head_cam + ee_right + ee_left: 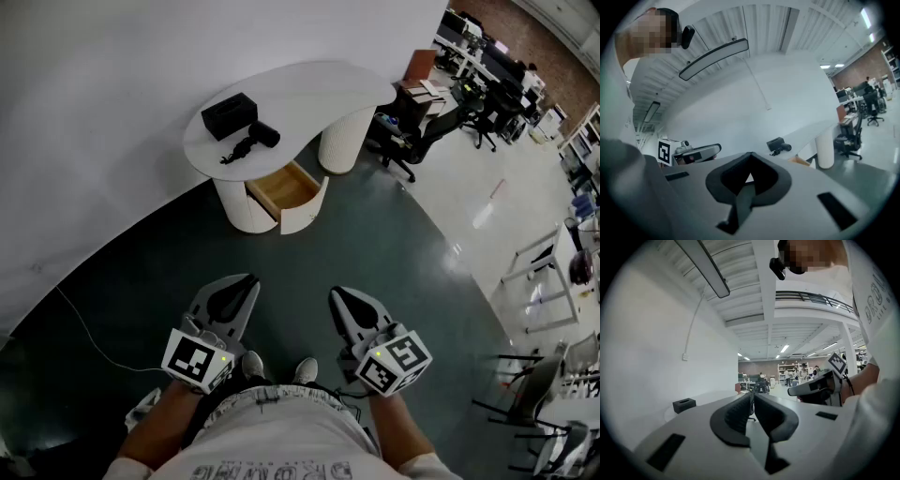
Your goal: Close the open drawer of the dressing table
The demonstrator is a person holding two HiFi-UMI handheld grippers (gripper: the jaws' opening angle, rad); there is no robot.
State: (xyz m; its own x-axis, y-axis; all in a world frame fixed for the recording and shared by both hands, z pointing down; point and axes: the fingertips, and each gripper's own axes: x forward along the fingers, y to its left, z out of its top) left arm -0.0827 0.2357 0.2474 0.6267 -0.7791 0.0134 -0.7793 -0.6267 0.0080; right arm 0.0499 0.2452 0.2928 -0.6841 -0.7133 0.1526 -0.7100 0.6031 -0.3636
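The left gripper (248,280) is clenched, its two dark jaws pressed together with nothing between them. The right gripper (337,295) is clenched in the same way and grasps nothing. The person holds them side by side in front of the waist, above a pair of white shoes (254,364) on the dark green floor (375,244). Well ahead stands the white dressing table (319,89), close against a white wall (94,141). Its drawer (284,187) is pulled out of the nearer pedestal, with its wooden inside showing and its curved white front toward the person. On the tabletop lie a black box (229,114) and, just beside it, a black hair dryer (255,139). Beyond the table's far end stands a black office chair (412,141).
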